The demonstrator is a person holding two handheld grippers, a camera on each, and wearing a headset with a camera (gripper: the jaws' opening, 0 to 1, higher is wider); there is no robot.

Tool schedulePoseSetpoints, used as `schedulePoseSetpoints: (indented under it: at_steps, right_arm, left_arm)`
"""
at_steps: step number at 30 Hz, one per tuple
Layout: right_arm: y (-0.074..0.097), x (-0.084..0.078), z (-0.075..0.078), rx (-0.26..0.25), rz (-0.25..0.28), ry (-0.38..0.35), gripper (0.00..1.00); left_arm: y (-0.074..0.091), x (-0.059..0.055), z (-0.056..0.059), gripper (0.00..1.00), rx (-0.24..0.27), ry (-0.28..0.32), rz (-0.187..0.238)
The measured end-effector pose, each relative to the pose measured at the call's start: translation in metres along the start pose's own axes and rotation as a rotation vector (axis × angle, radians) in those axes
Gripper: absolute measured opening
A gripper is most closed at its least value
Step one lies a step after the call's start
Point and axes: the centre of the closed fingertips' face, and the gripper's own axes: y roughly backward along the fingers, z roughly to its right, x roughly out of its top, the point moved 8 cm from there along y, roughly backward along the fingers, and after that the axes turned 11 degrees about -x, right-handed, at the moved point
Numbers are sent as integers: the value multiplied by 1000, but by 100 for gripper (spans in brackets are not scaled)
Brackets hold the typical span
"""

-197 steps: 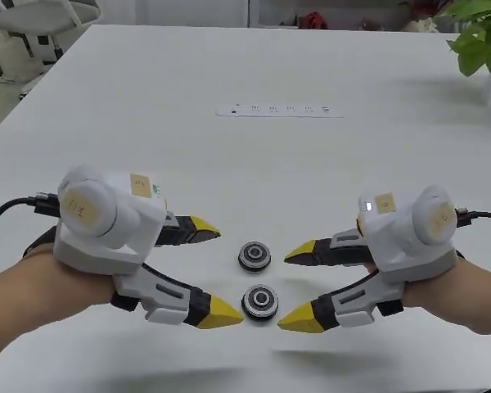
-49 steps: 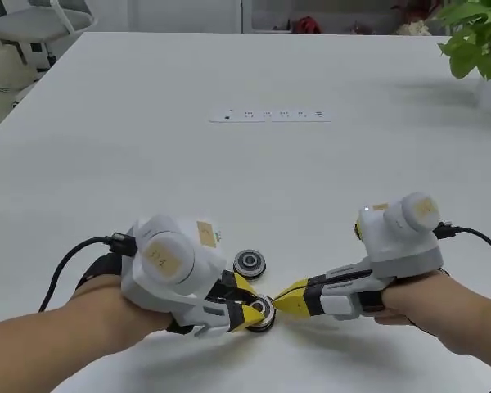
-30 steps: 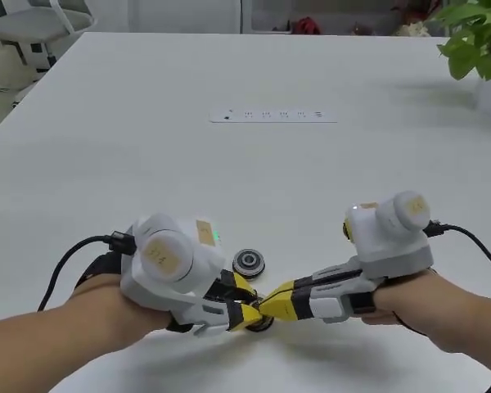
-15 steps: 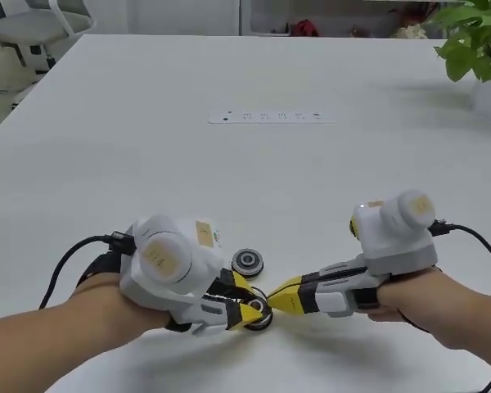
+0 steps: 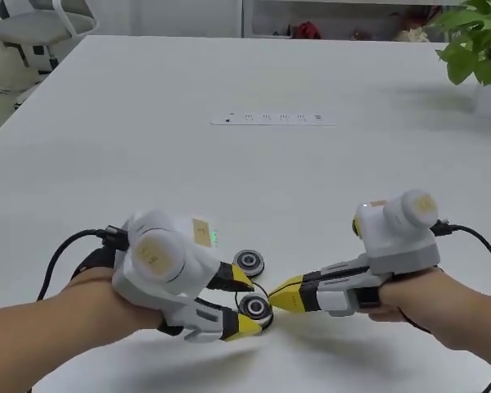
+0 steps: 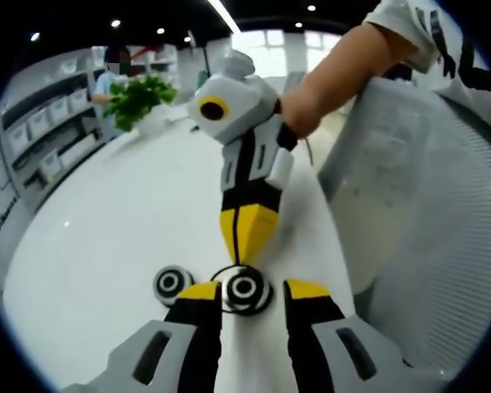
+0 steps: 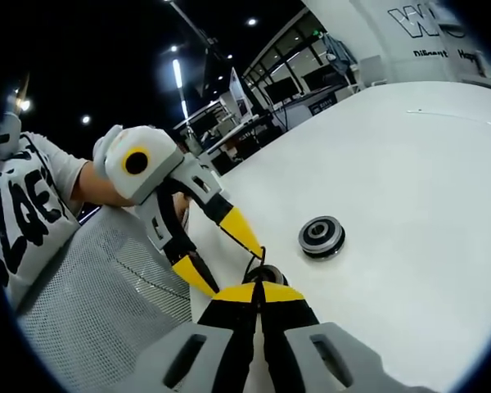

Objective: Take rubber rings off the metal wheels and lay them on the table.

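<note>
Two metal wheels with black rubber rings lie on the white table. My left gripper (image 5: 244, 301) is open, its yellow tips on either side of the near wheel (image 5: 254, 307) (image 6: 247, 291). My right gripper (image 5: 277, 295) (image 7: 259, 286) is shut at that wheel's right edge, pinching its rubber ring (image 6: 222, 271), which lifts off the rim as a thin black loop (image 7: 252, 264). The far wheel (image 5: 248, 263) (image 6: 173, 284) (image 7: 322, 235) lies untouched just behind. The near wheel (image 7: 266, 273) is half hidden behind my right jaws.
A white power strip (image 5: 274, 119) lies mid-table further back. A green plant (image 5: 475, 41) stands at the far right corner, and a chair (image 5: 24, 24) is beyond the far left edge. Black cables trail from both grippers.
The left gripper, earlier shut on the near wheel, now has its jaws spread around it. The right gripper has stayed shut at the wheel's edge and drawn back slightly to the right.
</note>
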Motion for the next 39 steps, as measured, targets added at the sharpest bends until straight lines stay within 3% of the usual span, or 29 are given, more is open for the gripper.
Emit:
schedulePoseSetpoints:
  at_steps: [14,24,39]
  right_arm:
    - [2,3,-4,14,5,-3,0]
    - [2,6,-9,27,5,5,0]
    - [-6,16,-21,48,13,11,0]
  left_arm:
    - [23,1,12,42,6,23,69]
    - [41,2,16,57,37,44,119]
    - [69,-16,16,66,124,103,146]
